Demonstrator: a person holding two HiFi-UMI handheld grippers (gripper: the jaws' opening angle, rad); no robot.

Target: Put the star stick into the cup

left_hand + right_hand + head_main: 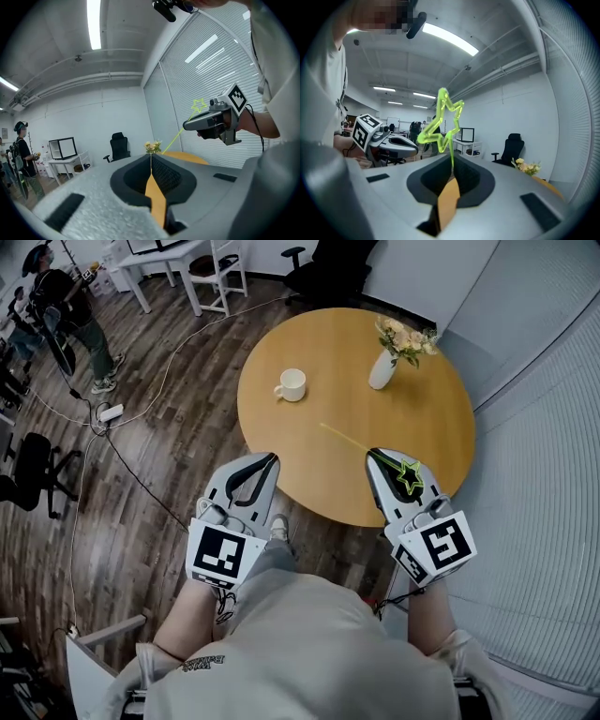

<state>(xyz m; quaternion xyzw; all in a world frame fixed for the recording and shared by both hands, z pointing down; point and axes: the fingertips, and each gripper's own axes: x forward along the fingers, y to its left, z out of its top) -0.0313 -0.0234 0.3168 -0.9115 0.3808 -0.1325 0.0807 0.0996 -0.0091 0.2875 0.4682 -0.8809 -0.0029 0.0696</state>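
Observation:
The star stick is a thin yellow-green rod with a green star at one end. My right gripper is shut on it. The star rests over the gripper's top, and the rod reaches forward over the round wooden table. In the right gripper view the star rises above the shut jaws. The white cup stands upright on the table's far left, well beyond both grippers. My left gripper hovers at the table's near edge, shut and empty. The left gripper view shows the right gripper with the star.
A white vase of flowers stands at the table's far right. A person stands far left on the wood floor among cables. A black chair is at left, white chairs and a desk behind, and blinds at right.

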